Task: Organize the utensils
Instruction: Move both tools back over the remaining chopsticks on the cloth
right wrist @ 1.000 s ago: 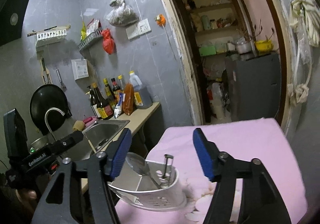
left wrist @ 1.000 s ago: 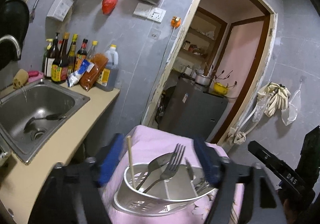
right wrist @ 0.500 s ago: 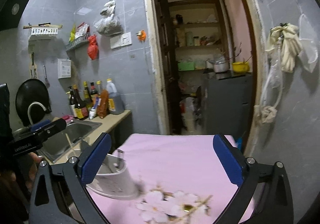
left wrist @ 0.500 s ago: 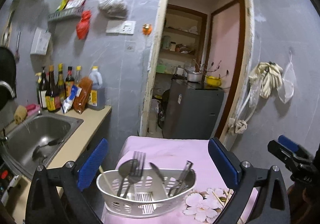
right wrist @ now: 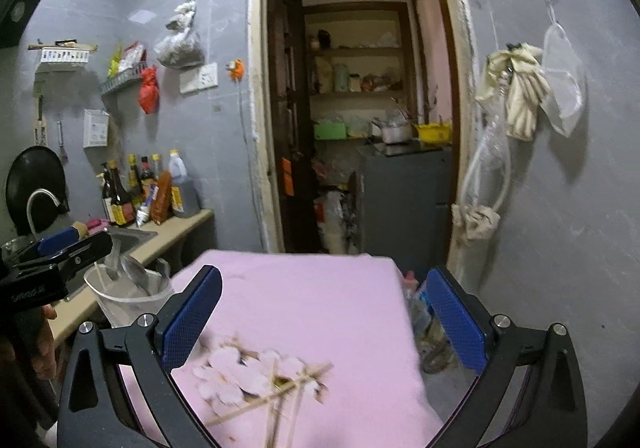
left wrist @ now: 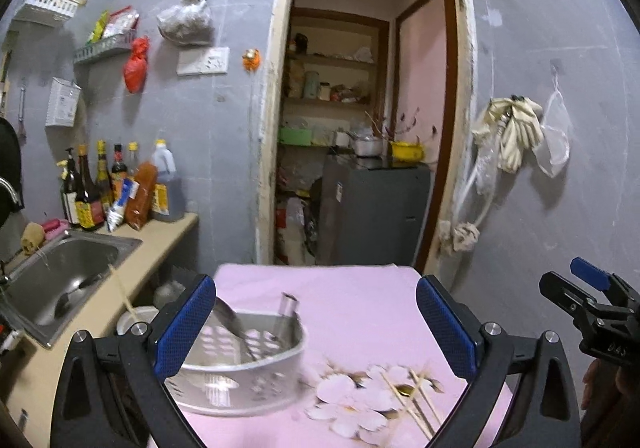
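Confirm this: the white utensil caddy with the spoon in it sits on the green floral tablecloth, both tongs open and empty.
One thing is wrong: the tablecloth is pink, not green, as the left wrist view shows. The white utensil caddy with the spoon does sit on it, and the left tongs and right tongs are open and empty.

The caddy (left wrist: 240, 372) sits on the table's (left wrist: 360, 308) left edge; sink (left wrist: 60, 280) further left, doorway (left wrist: 360, 108) behind.

Each black hand-held gripper (left wrist: 316, 332) has blue textured pads and silver screws.

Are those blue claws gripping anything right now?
No. The left gripper and right gripper are both open and empty; the caddy sits free.
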Motion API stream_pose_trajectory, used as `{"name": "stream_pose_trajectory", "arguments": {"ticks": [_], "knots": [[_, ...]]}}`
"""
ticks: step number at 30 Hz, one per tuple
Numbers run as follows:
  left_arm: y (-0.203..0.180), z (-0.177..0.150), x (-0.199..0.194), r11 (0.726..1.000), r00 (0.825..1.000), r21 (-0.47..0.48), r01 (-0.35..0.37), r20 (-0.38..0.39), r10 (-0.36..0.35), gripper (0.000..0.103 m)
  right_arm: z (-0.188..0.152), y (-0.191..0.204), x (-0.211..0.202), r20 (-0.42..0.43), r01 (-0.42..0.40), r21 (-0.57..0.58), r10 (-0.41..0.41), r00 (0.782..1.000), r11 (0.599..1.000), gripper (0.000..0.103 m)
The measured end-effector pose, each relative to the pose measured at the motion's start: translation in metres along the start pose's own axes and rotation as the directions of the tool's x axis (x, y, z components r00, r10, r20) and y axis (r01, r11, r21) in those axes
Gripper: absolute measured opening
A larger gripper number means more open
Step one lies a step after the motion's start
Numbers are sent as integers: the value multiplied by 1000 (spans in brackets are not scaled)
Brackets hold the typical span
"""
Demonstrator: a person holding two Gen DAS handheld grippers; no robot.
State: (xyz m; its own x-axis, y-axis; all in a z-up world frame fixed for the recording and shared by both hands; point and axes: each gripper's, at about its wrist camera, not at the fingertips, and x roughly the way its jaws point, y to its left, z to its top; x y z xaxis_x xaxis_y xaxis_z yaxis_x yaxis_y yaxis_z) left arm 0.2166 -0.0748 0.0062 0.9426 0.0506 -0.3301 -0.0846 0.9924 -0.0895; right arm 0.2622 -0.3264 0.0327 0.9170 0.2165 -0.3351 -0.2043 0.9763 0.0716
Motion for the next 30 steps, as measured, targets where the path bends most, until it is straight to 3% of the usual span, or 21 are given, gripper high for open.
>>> {"name": "stream_pose_trajectory", "arguments": {"ticks": [11,19,27,30], "knots": [[-34,-51,32,998,985,-1,56,-163,-55,101,-50,-53,18,-136,40,50,-33,990,998,100],[-33,-98,61,995,936,-62,79,-340,-96,101,-99,-72,53,-271,20,127,15,963,992,100],[-26,-129,69,991,898,-115,74,-423,-116,90,-135,-69,89,-368,-23,154,79,926,988,99],[-27,-133,75,988,891,-126,84,-435,-131,83,-143,-63,99,-394,-52,161,112,912,986,86]]}}
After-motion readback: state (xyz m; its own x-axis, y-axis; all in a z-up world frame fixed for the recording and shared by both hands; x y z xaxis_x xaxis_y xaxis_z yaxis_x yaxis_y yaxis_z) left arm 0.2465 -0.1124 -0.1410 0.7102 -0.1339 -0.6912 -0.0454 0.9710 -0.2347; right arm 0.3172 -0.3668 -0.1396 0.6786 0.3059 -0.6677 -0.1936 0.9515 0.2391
